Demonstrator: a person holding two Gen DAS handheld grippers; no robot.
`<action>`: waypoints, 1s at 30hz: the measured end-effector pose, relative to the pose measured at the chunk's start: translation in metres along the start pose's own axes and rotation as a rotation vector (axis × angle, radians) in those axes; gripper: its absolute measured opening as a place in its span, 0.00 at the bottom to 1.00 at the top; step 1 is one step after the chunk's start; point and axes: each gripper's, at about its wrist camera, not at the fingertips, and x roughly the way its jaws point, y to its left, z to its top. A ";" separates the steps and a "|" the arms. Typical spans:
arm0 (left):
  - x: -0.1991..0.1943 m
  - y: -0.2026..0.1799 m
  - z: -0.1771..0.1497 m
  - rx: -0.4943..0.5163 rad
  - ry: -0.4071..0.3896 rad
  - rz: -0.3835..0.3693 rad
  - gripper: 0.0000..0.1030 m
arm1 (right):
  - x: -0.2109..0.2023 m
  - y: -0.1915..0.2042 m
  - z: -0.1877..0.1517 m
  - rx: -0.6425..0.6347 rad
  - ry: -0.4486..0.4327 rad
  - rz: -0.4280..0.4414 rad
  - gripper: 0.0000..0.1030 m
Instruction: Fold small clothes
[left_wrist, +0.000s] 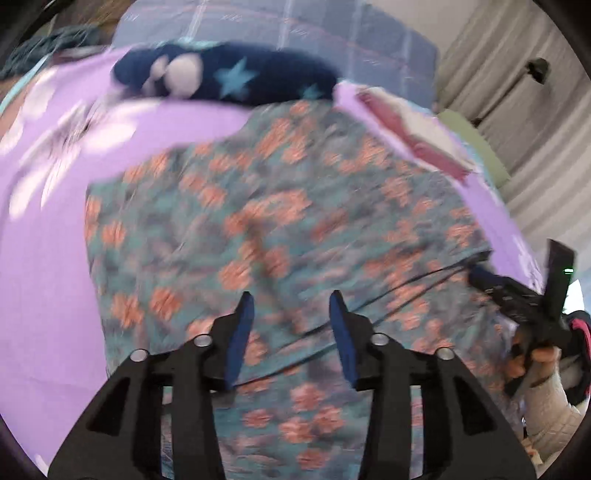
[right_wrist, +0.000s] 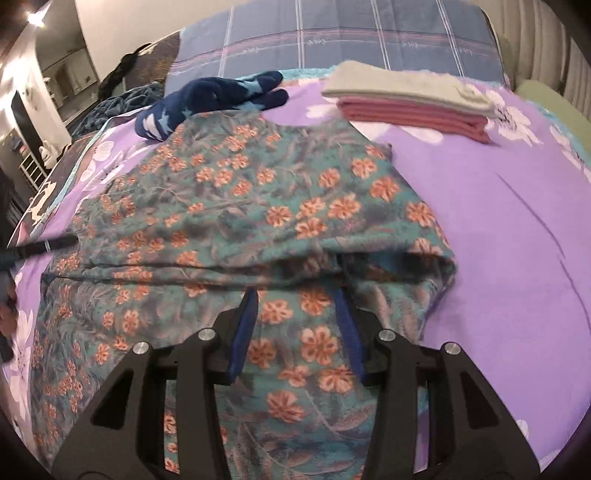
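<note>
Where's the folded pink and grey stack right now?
Right wrist view, upper right: folded pink and grey clothes stack on the purple floral bedsheet, beyond the teal floral garment.

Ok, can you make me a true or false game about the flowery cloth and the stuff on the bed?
1. The flowery cloth lies on a purple sheet. True.
2. The folded pile is pink on top. False: a pale piece lies on top, pink below.
3. The navy starry garment is beyond the flowery cloth. True.
4. The right claw is shut tight. False: its fingers stand apart over the cloth.
5. The left claw is open. True.
</note>
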 end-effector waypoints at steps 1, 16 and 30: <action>0.004 0.005 0.000 -0.014 -0.005 -0.005 0.43 | -0.002 0.001 0.000 -0.009 -0.002 -0.005 0.41; -0.038 -0.037 0.046 0.064 -0.260 -0.040 0.02 | -0.007 -0.003 0.007 -0.012 -0.034 -0.014 0.42; -0.036 0.009 0.041 0.001 -0.183 0.201 0.02 | -0.008 0.016 -0.001 -0.061 -0.043 -0.013 0.25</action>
